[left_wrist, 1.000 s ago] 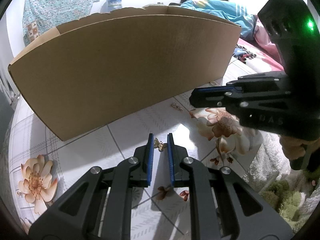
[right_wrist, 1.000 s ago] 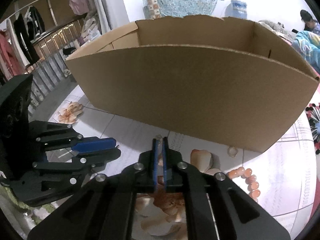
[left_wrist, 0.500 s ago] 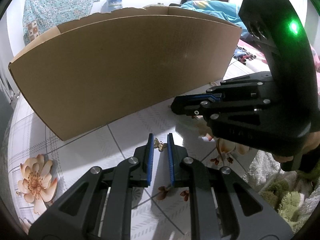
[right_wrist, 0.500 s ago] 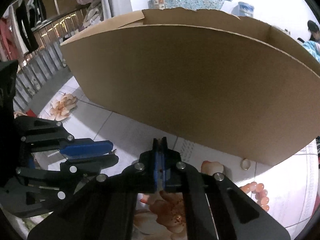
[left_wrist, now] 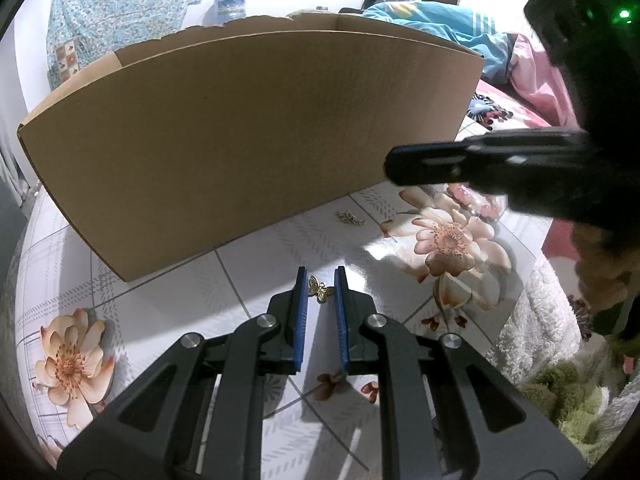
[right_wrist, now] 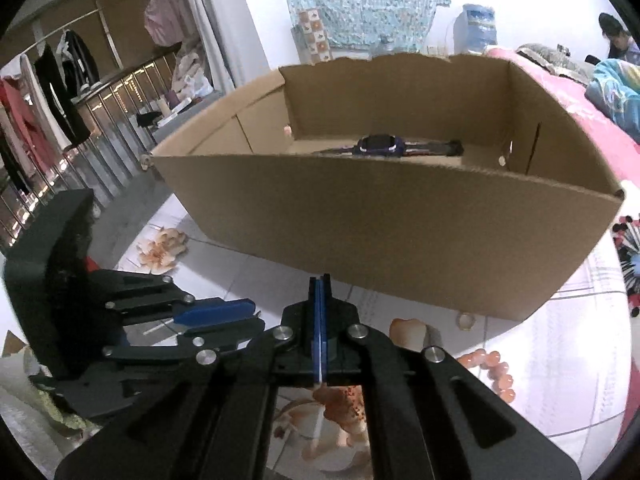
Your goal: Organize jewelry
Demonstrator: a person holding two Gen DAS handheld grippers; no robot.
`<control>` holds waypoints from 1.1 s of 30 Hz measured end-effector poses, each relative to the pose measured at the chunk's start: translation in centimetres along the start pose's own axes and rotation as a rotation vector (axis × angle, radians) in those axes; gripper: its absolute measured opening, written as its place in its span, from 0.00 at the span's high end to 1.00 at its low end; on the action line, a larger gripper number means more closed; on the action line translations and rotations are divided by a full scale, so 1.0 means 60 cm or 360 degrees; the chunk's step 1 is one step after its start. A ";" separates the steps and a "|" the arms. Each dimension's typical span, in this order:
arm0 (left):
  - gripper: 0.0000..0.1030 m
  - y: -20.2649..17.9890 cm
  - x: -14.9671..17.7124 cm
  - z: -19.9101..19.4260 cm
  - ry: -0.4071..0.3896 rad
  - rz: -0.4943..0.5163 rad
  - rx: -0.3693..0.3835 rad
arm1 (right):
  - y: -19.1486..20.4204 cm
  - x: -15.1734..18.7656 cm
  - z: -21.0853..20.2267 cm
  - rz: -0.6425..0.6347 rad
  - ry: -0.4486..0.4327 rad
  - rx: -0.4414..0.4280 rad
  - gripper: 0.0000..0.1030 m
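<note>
A gold butterfly charm (left_wrist: 320, 289) lies on the floral tabletop between the tips of my open left gripper (left_wrist: 320, 280). A small gold chain piece (left_wrist: 350, 218) lies by the foot of the cardboard box (left_wrist: 248, 128). My right gripper (right_wrist: 319, 292) is shut, raised in front of the box (right_wrist: 384, 236); whether it pinches anything cannot be told. It shows as a dark shape at the right of the left wrist view (left_wrist: 404, 168). A watch (right_wrist: 382, 146) lies inside the box. A pink bead bracelet (right_wrist: 496, 372) and a gold ring (right_wrist: 466, 319) lie on the table.
The left gripper (right_wrist: 216, 314) shows low at the left of the right wrist view. A fluffy rug (left_wrist: 560, 380) borders the table on the right. A clothes rack (right_wrist: 48, 92) stands at the left, a bed with pink bedding (left_wrist: 520, 92) beyond the box.
My right gripper has risen and pulled back, so its camera now looks over the box's front wall at the watch inside. The left gripper has stayed still around the butterfly charm.
</note>
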State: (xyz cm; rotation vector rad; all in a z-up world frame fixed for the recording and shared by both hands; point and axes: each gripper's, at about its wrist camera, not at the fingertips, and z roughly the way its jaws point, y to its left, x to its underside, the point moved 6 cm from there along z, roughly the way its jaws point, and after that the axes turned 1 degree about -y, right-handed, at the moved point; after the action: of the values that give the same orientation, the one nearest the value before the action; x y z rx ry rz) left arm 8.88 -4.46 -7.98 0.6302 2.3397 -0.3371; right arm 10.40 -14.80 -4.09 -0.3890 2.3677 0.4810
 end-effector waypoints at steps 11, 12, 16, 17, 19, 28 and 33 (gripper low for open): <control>0.88 -0.001 0.000 -0.001 0.0000 0.0000 -0.0004 | 0.012 0.003 0.078 -0.0158 0.0132 0.0095 1.00; 0.89 0.000 0.002 -0.001 0.0000 0.0002 -0.0004 | 0.013 0.006 0.083 -0.0166 0.0142 0.0095 1.00; 0.89 -0.001 0.000 -0.001 -0.0002 0.0000 -0.0002 | 0.013 0.014 0.083 -0.0201 0.0172 0.0144 1.00; 0.89 -0.001 0.002 -0.003 -0.0003 -0.0002 -0.0001 | 0.009 0.018 0.078 -0.0190 0.0182 0.0148 1.00; 0.89 -0.001 0.001 -0.002 -0.0006 -0.0004 0.0000 | 0.004 0.025 0.069 -0.0161 0.0203 0.0133 1.00; 0.89 0.000 0.005 -0.003 -0.0007 -0.0007 -0.0007 | -0.029 0.066 0.017 0.0009 0.0263 0.0132 1.00; 0.89 -0.002 0.004 -0.002 -0.0008 -0.0009 -0.0008 | -0.044 0.073 -0.014 0.0084 0.0235 0.0156 1.00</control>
State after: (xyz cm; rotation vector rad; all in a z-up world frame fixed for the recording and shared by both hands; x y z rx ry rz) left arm 8.62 -4.41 -8.02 0.6201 2.3374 -0.3351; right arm 7.82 -18.17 -7.09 -0.3275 2.5388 0.3701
